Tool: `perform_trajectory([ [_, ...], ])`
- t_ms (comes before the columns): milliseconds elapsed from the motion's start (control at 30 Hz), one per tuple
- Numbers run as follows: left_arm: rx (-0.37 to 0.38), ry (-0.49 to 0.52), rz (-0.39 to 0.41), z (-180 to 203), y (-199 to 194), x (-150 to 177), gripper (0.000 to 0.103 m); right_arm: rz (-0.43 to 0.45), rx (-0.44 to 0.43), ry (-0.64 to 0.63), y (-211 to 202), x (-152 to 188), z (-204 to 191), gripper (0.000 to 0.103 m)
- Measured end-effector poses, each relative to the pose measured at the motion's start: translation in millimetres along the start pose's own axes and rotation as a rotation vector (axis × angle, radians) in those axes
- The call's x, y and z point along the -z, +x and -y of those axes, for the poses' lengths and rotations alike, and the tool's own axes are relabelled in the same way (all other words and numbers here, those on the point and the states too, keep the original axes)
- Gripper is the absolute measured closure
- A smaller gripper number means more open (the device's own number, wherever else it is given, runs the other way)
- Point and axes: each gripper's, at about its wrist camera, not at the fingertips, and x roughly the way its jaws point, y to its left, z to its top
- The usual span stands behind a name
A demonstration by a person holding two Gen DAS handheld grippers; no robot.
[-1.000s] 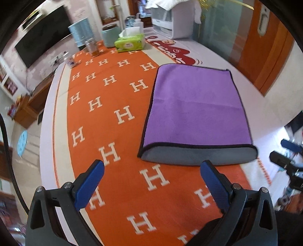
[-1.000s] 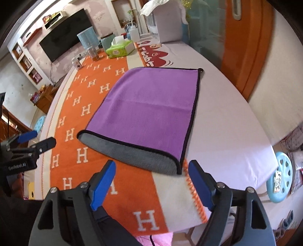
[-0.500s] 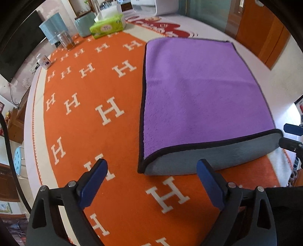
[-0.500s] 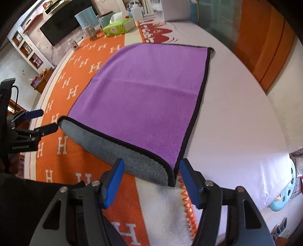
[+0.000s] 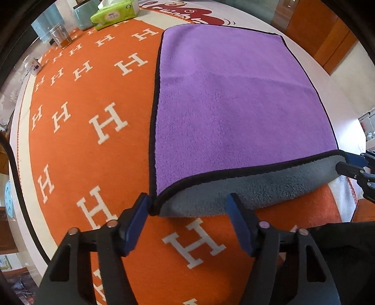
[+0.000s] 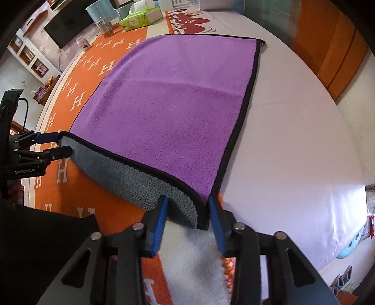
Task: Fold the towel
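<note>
A purple towel (image 5: 234,112) with black trim and a grey underside lies folded once on the orange H-patterned tablecloth (image 5: 77,145); its grey fold faces me. My left gripper (image 5: 188,205) is open, its fingers either side of the towel's near left corner at table level. My right gripper (image 6: 187,207) is open but narrower, its fingers straddling the near right corner (image 6: 199,218). Each gripper shows in the other's view: the right (image 5: 351,166), the left (image 6: 50,146). Neither has closed on the cloth.
At the far end stand a green tissue pack (image 5: 114,14), a glass jar (image 5: 61,36), a teal canister (image 5: 83,15) and a small white box (image 5: 34,66). The table's white edge (image 6: 304,164) curves on the right. A wooden door (image 6: 328,47) is beyond.
Both grippers have moved forward and down to the towel's near corners. Their jaws have narrowed, the right more than the left. The towel has not moved.
</note>
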Motion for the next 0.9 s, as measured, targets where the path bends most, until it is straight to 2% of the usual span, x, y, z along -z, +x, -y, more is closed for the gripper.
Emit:
perform_trajectory([
  [67, -0.016, 0.003, 0.0, 0.0, -0.3, 1.7, 0.05, -0.001, 0.01, -0.011, 0.0, 0.5, -2.0, 0.077],
  [233, -0.03, -0.03, 0.006, -7.9, -4.6, 5.1, 0.078, 0.017, 0.016, -0.014, -4.0, 0.7, -2.4, 0.085],
  [333, -0.027, -0.061, 0.009, -14.8, -7.6, 7.5, 0.09, 0.027, 0.016, -0.012, -6.4, 0.0, -1.0, 0.088],
  [567, -0.005, -0.095, 0.012, -20.1, -9.8, 7.5, 0.095, 0.052, 0.007, -0.016, -11.4, 0.6, -2.3, 0.098],
  [900, 0.0, -0.104, 0.015, -24.5, -12.0, 0.0, 0.098, 0.067, -0.006, 0.0, -15.2, 0.2, 1.0, 0.099],
])
